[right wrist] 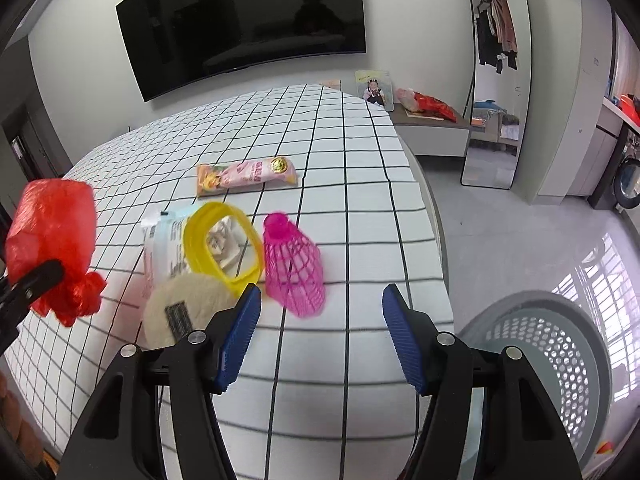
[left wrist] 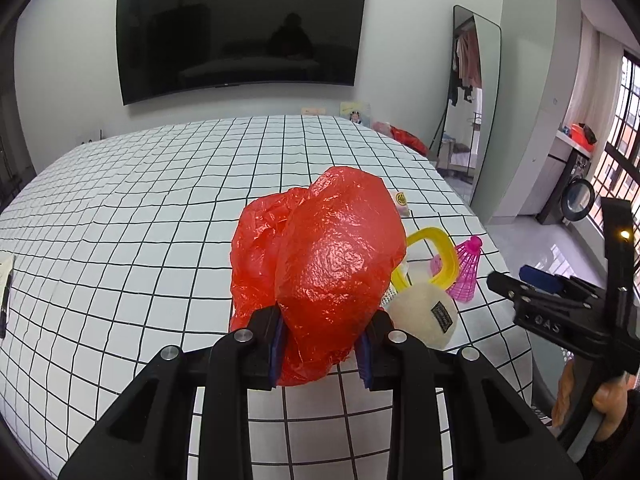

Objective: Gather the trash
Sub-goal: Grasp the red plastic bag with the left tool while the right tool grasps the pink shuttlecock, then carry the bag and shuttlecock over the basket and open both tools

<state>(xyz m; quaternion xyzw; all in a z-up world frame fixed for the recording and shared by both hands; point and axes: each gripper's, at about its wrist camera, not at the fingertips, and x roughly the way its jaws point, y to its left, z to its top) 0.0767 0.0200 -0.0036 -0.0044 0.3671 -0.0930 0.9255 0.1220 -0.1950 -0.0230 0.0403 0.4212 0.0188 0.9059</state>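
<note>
My left gripper point(left wrist: 324, 344) sits at the bottom center of its own view, its 2 blue pads pinching a crumpled red plastic bag point(left wrist: 320, 276) that fills the middle of that frame and hangs above the grid-patterned tablecloth point(left wrist: 140, 220). In the right wrist view the same bag shows at the left edge, lifted off the cloth, with a black finger across its lower part.

My right gripper point(right wrist: 322, 336) is low in its view with the jaws spread wide and nothing between them. Just above its left pad sit a round cream puff point(right wrist: 186, 312) with a dark label, a yellow plastic ring point(right wrist: 224, 244) and a pink plastic shuttlecock point(right wrist: 294, 264) lying on its side. The ring leans over a white and pale-blue wrapper point(right wrist: 166, 244); I think there is crumpled paper inside the ring, but the blur leaves me unsure. Higher up, toward the frame center, a pink snack packet point(right wrist: 246, 176) lies flat and apart from the cluster.

At the lower right of the right wrist view, a grey perforated basket point(right wrist: 552, 344) stands on the floor beside the table edge. A dark TV point(right wrist: 248, 24) hangs on the wall at the top.
</note>
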